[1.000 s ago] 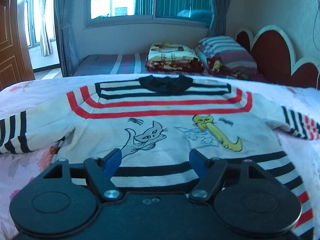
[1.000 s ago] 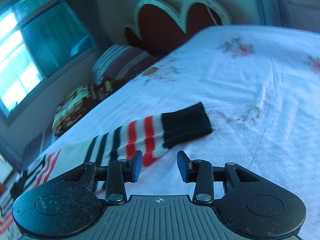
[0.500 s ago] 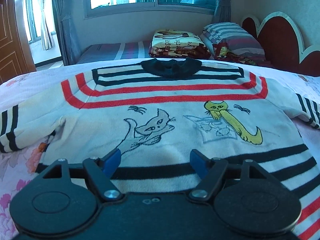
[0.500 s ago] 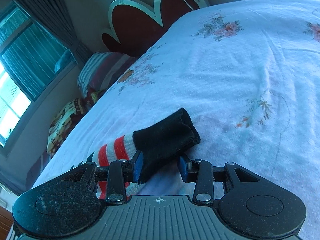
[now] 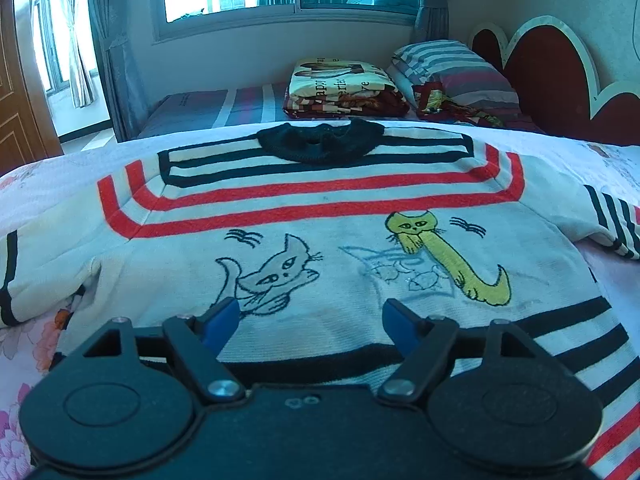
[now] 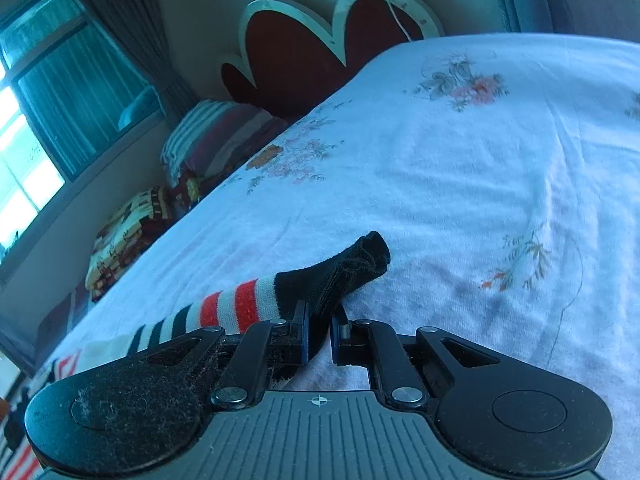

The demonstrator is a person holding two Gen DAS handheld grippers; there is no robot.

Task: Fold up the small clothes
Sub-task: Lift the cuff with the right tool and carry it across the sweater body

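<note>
**Inspector A:** Sweater (image 5: 320, 232), one only, lies flat and face up on the bed (image 6: 480, 168), collar toward the window, hem toward the person. Its long axis, sleeve tip to sleeve tip, runs across the bed, parallel to the window wall.

**Inspector B:** State of the tongs?

**Inspector A:** Two pairs. The right tongs (image 6: 319, 334) have just been closing and now stand narrow, pinched on the black cuff (image 6: 344, 268) of the sleeve that points toward the headboard (image 6: 320, 52). The cuff bunches between the pads and its end pokes out beyond them. The left tongs (image 5: 311, 316) stand wide over the sweater's lower front, just short of the hem stripes; I see no cloth between the pads.

**Inspector B:** Which relation governs the next move?

**Inspector A:** The body of the sweater lies away from the headboard, to the left of the right tongs, along the sleeve's own line. In my judgement the cuff must travel that way, across the chest. The right hand is nearer that sleeve; the left is nearer the hem.

**Inspector B:** Count of other items?

**Inspector A:** One striped pillow (image 5: 452, 68) and one folded blanket (image 5: 344, 84), both beyond the collar, well apart from the sweater. Two cat pictures on the chest.
</note>
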